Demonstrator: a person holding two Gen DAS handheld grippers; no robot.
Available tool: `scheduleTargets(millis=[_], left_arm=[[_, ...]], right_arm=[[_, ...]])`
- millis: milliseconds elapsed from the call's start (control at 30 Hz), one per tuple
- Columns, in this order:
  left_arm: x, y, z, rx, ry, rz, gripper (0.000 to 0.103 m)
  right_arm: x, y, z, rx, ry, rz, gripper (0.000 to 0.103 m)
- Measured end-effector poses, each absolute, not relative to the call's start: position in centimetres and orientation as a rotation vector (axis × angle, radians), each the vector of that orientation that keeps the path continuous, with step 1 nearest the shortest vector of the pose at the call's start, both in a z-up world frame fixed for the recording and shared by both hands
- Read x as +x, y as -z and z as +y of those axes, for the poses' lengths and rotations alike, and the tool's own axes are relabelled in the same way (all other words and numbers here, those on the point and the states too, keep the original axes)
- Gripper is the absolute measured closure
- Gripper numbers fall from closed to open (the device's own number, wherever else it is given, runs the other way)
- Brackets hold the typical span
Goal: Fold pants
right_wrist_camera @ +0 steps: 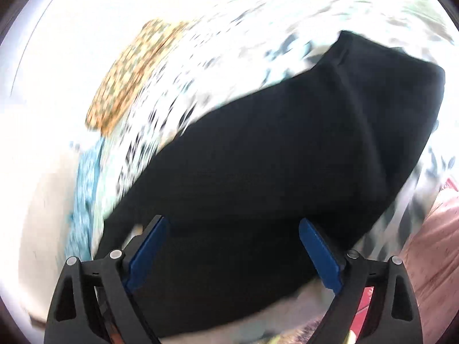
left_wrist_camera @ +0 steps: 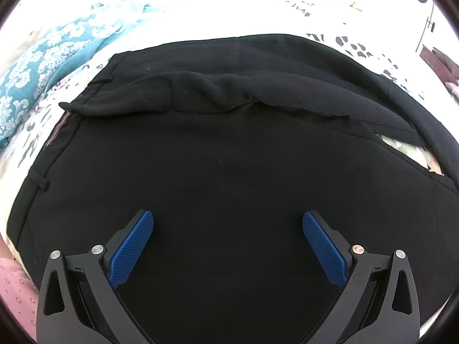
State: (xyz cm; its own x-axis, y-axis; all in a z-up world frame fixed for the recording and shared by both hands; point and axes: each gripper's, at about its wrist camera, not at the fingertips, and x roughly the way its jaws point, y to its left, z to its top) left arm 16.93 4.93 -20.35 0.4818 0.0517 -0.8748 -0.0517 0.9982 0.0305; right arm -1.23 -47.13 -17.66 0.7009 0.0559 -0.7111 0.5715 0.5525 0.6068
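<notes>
Both hand-held grippers, left (left_wrist_camera: 228,222) and right (right_wrist_camera: 233,228), spread wide and released above black pants (left_wrist_camera: 215,157) on patterned bedsheet (left_wrist_camera: 361,48).

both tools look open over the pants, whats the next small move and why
Probably lower the left tool and close it on the black pants near the waistband. Its jaws stand open over flat cloth, holding nothing, and the right tool view is blurred.
</notes>
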Motion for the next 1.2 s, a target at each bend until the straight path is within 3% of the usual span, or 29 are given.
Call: scheduleTargets(millis=[67, 100, 133, 167, 200, 433, 633, 800, 867, 900, 933, 1000, 1067, 1100, 1200], left_arm=[[16.9, 20.2, 4.9, -0.005, -0.063, 1.074, 0.0], [16.9, 19.9, 5.0, -0.01, -0.06, 1.089, 0.001], [17.1, 19.5, 5.0, -0.02, -0.04, 1.105, 0.001], [17.5, 19.1, 4.9, -0.04, 0.003, 1.122, 0.001], [17.9, 18.3, 4.9, -0.075, 0.054, 1.122, 0.001], [27.4, 14.4, 5.4, -0.325, 0.153, 1.134, 0.001], [36.0, 17.3, 6.8, -0.704, 0.113, 1.24, 0.001], [39.1, 18.9, 5.2, -0.692, 0.064, 1.315, 0.002], [39.9, 19.1, 5.2, -0.671, 0.022, 1.312, 0.015], [40.3, 19.4, 5.3, -0.679, 0.001, 1.315, 0.031], [40.5, 19.9, 5.4, -0.704, -0.007, 1.324, 0.039], [40.6, 20.5, 6.0, -0.765, -0.019, 1.326, 0.043], [40.4, 20.4, 6.7, -0.801, -0.024, 1.297, 0.061], [40.2, 20.3, 7.0, -0.811, -0.009, 1.291, 0.093], [39.6, 19.5, 7.6, -0.816, 0.049, 1.261, 0.099]], right_arm=[[-0.9, 17.8, -48.3, 0.983, 0.373, 0.722, 0.016], [-0.8, 18.1, -48.7, 0.984, 0.401, 0.723, 0.034], [-0.8, 18.2, -48.9, 0.979, 0.417, 0.729, 0.067], [-0.9, 18.5, -49.1, 0.973, 0.439, 0.74, 0.087], [-1.1, 18.6, -49.2, 0.98, 0.437, 0.737, 0.097], [-1.5, 12.2, -48.1, 0.784, 0.312, 0.6, 0.097], [-2.7, 7.9, -45.5, 0.676, 0.206, 0.516, 0.097], [-3.6, 6.4, -44.4, 0.647, 0.152, 0.492, 0.097], [-4.4, 5.5, -44.5, 0.643, 0.132, 0.454, 0.097], [-4.8, 5.1, -44.4, 0.638, 0.116, 0.43, 0.097], [-5.3, 4.5, -44.6, 0.628, 0.105, 0.413, 0.097], [-5.7, 3.6, -44.3, 0.606, 0.08, 0.387, 0.097], [-6.1, 3.0, -44.1, 0.604, 0.062, 0.377, 0.097], [-6.2, 2.9, -44.1, 0.606, 0.064, 0.382, 0.097], [-5.9, 3.8, -44.9, 0.633, 0.098, 0.422, 0.097]])
